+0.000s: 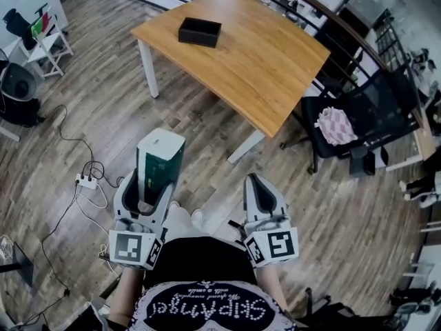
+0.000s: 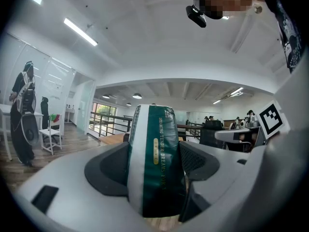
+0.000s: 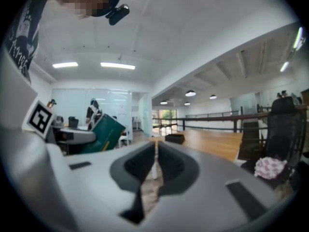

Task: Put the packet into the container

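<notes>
We hold one green-and-white packet upright, clamped in our left tongs; our right tongs are closed on nothing. One black container sits on the wooden worktop, well ahead of us across the plank floor. One black chair stands at the worktop's right, and one power strip lies on the floor to our left.
</notes>
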A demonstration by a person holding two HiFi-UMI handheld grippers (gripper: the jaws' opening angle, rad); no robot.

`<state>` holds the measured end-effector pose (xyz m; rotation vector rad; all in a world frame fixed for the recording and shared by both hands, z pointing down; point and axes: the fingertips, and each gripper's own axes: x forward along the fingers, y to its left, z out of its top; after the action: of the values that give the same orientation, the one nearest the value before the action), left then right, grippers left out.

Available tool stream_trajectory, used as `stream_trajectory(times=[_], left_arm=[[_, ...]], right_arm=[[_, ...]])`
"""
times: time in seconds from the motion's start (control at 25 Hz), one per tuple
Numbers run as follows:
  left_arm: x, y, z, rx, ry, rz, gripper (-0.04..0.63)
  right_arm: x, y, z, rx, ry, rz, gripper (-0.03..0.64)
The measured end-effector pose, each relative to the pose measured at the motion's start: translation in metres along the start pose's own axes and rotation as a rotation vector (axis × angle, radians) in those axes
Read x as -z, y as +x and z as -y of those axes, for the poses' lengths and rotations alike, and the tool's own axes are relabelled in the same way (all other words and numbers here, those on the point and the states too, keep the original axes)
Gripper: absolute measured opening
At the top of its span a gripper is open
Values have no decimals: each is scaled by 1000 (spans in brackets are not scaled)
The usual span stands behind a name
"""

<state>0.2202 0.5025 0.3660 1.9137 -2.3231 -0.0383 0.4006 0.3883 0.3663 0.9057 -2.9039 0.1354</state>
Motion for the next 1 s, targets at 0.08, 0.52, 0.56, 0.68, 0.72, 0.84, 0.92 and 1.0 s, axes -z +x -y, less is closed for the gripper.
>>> stream_trajectory(times=[0.08,0.52,0.56,0.68,0.72,0.84,0.92,1.0], left_arm=[[-2,0,-2,4,-4,3,351],[-5,28,-29,4,-38,-3,350],[-6,32,-34,5,-39,-1,350],[-11,50,-52,13,-42,4,350],[-14,57,-58,18,-42,7,350],[-25,82,-78,37,-44,13,350],[-34,97,-91,53,-46,20,350],[-44,110,-103,69,-40,28,350]], right_arm=[[2,1,-1,3,5,-13,40],[3,25,13,58,38,-35,40],[3,31,13,63,39,-37,40],[0,53,12,69,38,-44,40],[-2,62,12,71,37,-46,40],[-10,91,10,79,38,-43,40],[-18,110,7,84,40,-38,40],[-26,127,4,91,39,-30,40]])
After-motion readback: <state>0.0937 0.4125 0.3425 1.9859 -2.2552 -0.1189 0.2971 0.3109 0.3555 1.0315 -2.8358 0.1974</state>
